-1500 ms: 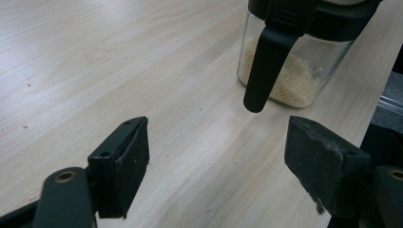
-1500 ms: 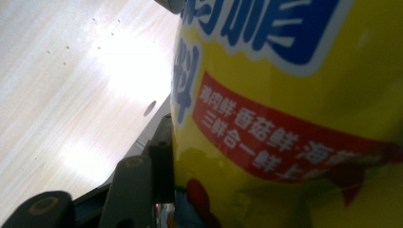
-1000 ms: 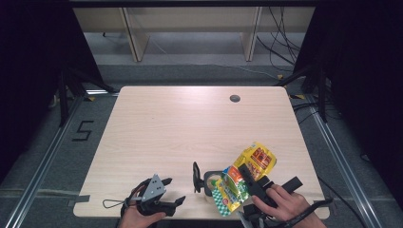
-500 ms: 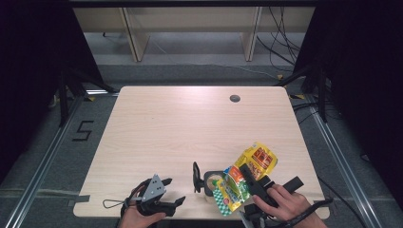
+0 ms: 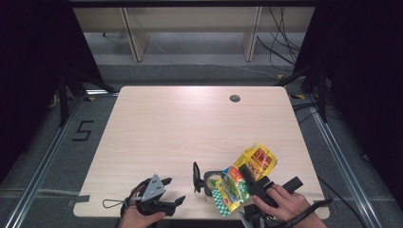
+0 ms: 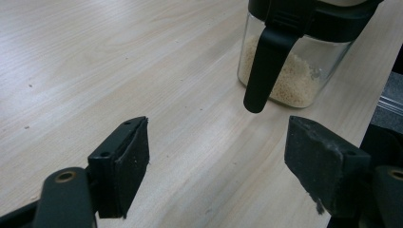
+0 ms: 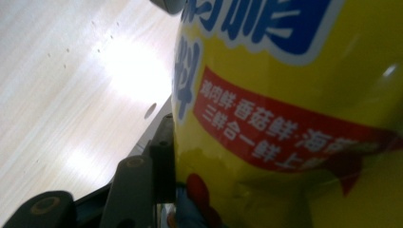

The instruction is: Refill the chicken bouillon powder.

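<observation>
At the near edge of the table, the left gripper lies low over the wood in the person's left hand, its jaws spread wide with bare tabletop between them; the left gripper view looks past them at a glass jar ahead. The jar has a black lid and a black handle that hangs down its side toward the camera, and pale grains fill its lower part. No writing can be read on it.

To the right, the right hand holds the right gripper, whose jaws are clamped on a yellow seasoning pouch. In the right gripper view the one jaw in sight presses flat against the glossy yellow face of the pouch. Large blue Chinese characters outlined in white run across the top of that face, cut off by the frame and not fully legible. Below them a red band carries smaller yellow characters that seem to name mushroom and other savoury flavours; the end of the line is blurred.

From above, the pouch sits near the right front corner of the table, its near end over the jar and touching it. Its long axis runs diagonally, from near-left to far-right, with the yellow and red end pointing away toward the right edge. A green chequered patch marks its near end.

Farther off, a small dark round hole sits in the tabletop near the far edge.
</observation>
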`<state>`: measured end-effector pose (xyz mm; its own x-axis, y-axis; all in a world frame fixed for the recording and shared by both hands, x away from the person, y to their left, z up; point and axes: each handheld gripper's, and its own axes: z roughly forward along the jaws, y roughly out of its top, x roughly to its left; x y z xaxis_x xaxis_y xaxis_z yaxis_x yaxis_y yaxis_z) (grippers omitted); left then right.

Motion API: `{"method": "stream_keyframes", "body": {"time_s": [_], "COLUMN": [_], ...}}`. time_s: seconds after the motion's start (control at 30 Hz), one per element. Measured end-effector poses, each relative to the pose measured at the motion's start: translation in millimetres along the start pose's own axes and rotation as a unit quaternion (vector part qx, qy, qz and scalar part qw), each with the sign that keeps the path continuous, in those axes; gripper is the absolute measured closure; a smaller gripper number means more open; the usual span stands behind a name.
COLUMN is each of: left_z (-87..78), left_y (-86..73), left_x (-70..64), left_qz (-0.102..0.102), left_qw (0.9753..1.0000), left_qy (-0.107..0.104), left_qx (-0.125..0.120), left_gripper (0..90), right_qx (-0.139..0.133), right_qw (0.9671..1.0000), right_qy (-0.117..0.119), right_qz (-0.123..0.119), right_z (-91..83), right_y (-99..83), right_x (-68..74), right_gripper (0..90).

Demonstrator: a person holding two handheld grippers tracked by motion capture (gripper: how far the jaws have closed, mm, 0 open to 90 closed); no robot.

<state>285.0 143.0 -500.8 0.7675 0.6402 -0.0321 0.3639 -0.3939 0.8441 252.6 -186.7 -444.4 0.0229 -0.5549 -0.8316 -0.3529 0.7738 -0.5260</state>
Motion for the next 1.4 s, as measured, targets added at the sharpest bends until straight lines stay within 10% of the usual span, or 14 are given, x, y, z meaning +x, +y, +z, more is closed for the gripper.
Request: {"method": "stream_keyframes", "body": {"time_s": [1.4], "left_z": [1.4], "left_y": [0.6], "left_x": [0.6], "left_qz": [0.005], "left_qw": [1.0], "left_qy": [0.001], "left_qx": [-0.001], "left_gripper": [22.8], "right_qx": [0.0], "right_qw": [1.0], "right_qy": [0.004], "right_qz": [0.006], "right_z": [-2.1], "right_y": [0.1], "right_x": [0.6], "right_gripper": [54.7]}}
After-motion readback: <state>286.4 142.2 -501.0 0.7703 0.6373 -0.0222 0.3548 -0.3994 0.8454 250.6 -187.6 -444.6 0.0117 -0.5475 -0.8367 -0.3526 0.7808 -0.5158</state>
